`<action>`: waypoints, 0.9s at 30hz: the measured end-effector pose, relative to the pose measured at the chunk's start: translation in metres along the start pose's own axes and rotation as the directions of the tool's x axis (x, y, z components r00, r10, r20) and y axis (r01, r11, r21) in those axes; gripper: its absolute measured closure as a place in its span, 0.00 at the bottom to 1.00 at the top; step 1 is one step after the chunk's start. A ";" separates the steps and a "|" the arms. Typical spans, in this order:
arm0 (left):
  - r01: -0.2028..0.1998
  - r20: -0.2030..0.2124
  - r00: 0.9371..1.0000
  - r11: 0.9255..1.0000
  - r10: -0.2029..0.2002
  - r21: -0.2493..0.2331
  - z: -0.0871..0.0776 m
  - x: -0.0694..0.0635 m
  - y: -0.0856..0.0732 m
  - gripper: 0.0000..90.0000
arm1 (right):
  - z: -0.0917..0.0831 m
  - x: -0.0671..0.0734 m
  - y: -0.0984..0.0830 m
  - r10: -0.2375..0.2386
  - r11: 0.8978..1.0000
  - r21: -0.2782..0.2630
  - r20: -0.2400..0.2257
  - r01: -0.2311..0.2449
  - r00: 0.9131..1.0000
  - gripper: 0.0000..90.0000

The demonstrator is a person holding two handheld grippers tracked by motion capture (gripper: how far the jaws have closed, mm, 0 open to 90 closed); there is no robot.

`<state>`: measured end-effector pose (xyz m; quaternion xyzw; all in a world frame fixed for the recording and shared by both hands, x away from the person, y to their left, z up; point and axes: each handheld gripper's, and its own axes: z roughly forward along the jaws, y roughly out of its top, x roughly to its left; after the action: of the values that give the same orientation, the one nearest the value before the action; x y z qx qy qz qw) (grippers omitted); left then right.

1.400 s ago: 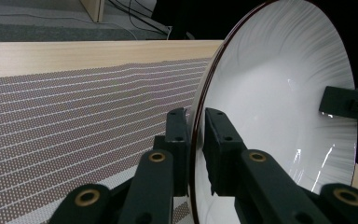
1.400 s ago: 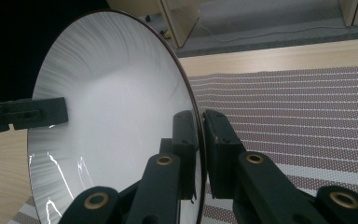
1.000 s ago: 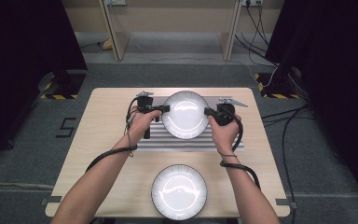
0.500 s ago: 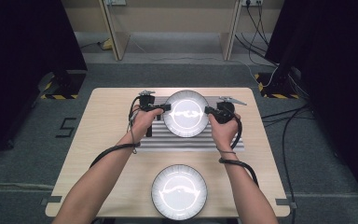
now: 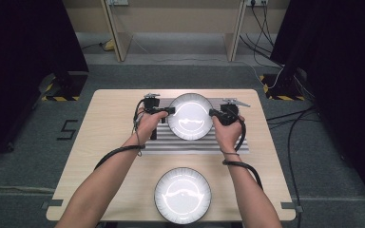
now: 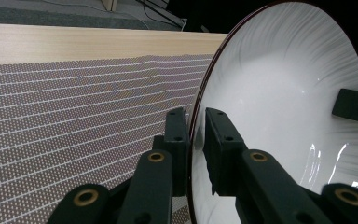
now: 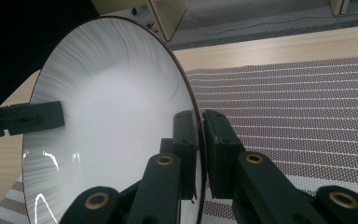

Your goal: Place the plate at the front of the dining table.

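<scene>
A white plate with a dark rim (image 5: 190,116) is held over the striped mat (image 5: 197,146), pinched at opposite edges by both grippers. My left gripper (image 5: 169,111) is shut on its left rim, and my right gripper (image 5: 212,113) is shut on its right rim. In the left gripper view the jaws clamp the plate's (image 6: 284,102) thin edge, with the gripper (image 6: 195,135) midway on it. The right gripper view has the same grip (image 7: 199,135) on the plate (image 7: 112,107), with the other gripper's jaw across it. A second white plate (image 5: 182,195) lies near the table's front edge.
The light wooden table (image 5: 109,123) carries the striped mat at its far middle. Black cables (image 5: 247,167) trail from both grippers along the forearms. Beyond the table stand wooden furniture legs (image 5: 115,28) and floor cables (image 5: 285,71).
The held plate has shifted very slightly between the two grippers; both stay clamped on its rim.
</scene>
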<state>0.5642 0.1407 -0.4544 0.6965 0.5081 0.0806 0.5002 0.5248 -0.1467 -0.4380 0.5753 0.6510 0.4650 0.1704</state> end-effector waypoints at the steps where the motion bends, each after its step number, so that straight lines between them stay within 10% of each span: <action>1: 0.000 -0.001 1.000 1.000 0.000 0.001 0.001 0.000 0.000 0.88 | 0.000 0.000 0.000 0.001 1.000 0.000 0.001 -0.001 1.000 0.93; 27: 0.017 -0.052 0.999 0.999 -0.014 0.043 0.018 0.010 -0.016 0.86 | 0.019 -0.004 -0.012 -0.005 0.999 0.055 0.034 0.003 0.999 0.93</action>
<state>0.5698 0.1370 -0.4796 0.7011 0.5279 0.0836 0.4720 0.5336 -0.1413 -0.4589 0.5864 0.6615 0.4369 0.1665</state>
